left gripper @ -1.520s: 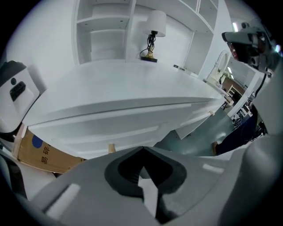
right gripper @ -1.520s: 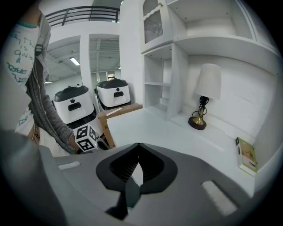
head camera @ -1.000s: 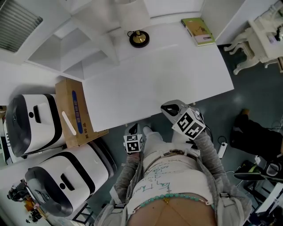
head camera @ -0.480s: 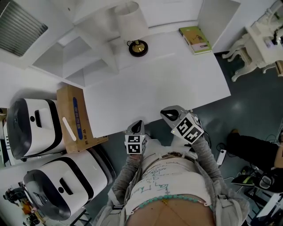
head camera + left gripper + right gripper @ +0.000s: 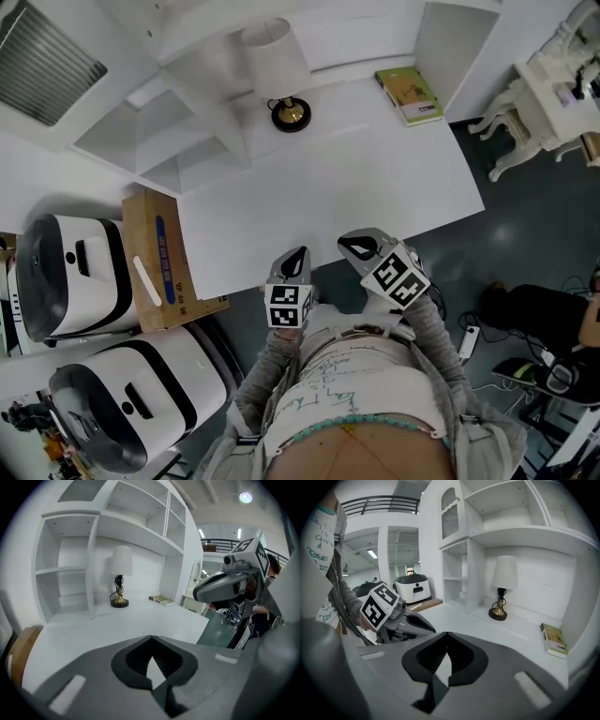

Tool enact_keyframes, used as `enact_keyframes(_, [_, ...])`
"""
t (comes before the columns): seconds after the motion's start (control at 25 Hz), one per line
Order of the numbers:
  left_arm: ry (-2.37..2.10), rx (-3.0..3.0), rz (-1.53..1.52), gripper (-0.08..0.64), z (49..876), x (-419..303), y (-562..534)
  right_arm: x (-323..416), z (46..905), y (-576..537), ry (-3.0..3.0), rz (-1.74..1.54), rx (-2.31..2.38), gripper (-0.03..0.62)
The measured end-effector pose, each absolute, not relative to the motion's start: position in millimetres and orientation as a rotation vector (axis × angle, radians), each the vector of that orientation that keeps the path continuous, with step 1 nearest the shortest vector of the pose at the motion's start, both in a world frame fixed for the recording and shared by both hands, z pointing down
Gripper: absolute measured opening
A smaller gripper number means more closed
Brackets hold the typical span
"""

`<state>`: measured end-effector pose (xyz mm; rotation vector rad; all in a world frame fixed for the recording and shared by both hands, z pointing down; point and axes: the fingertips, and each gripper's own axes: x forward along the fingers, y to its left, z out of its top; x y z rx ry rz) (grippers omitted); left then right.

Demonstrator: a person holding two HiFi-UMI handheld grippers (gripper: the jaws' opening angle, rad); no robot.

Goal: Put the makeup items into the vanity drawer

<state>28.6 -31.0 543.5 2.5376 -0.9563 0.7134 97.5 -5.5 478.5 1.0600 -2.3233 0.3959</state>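
two grippers hover side by side at the near edge of the white vanity tabletop [image 5: 328, 192], close to the person's body. the left gripper [image 5: 298, 255] has its jaws closed tip to tip with nothing between them. the right gripper [image 5: 353, 246] is closed and empty in the same way. both point toward the shelves [image 5: 164, 136] at the back. a lamp [image 5: 291, 111] with a gold base stands at the back of the tabletop, just beside the shelves, and a green book [image 5: 411, 94] lies at the far right corner. the vanity's drawer cannot be made out in any view. a cardboard box [image 5: 157, 246] stands against the tabletop's left end, next to two white machines [image 5: 66, 267].
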Motion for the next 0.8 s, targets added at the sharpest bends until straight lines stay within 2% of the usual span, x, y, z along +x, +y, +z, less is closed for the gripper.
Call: enact_keyframes(0.8, [-0.953, 2.702, 0.478, 0.002, 455.6, 82.1, -41.8, 112.5, 445.8, -8.7, -2.372, 0.339, 1.154, 0.028])
